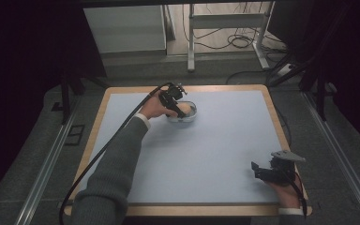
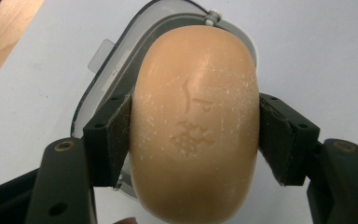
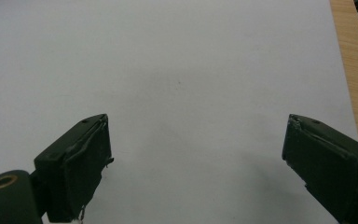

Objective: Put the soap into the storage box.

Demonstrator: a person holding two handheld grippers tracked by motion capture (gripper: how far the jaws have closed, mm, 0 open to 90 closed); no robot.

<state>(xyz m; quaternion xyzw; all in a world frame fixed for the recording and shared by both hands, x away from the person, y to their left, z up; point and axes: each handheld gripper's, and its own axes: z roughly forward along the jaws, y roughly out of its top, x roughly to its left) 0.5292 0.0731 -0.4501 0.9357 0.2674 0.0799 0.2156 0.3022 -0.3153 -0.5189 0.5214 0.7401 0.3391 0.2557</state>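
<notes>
Nearest the lens in the left gripper view: a peach-coloured bar of soap (image 2: 195, 126), oval, with a stamped mark on its upper face and a dusting of pale flecks. The left gripper (image 2: 195, 135) is pinching it across its short sides, one black pad (image 2: 119, 135) pressing each flank, the bar sitting square between them.

Directly behind the soap a clear plastic soap dish (image 2: 103, 84) is showing, rim and a small tab visible at the left. The bar is lying over the dish opening; whether it is resting on the dish floor or hanging just above it is hard to tell from this angle.

High view: the left gripper (image 1: 178, 108) is reaching to the far middle of the table (image 1: 215, 154), grey sleeve (image 1: 117, 164) stretching in from the bottom, cable trailing back over the near-left edge. The soap (image 1: 185, 108) and dish (image 1: 191, 115) are sitting together there, on the pale blue mat inside the wooden border.

The right gripper (image 1: 258, 169) is resting near the front right corner of the table, well apart from the dish, grey three-cornered plate on top. In the right gripper view its jaws are standing spread wide, the right gripper (image 3: 196, 163) gripping nothing, only bare mat between the pads, with the wooden table edge (image 3: 354, 70) running along the right.
</notes>
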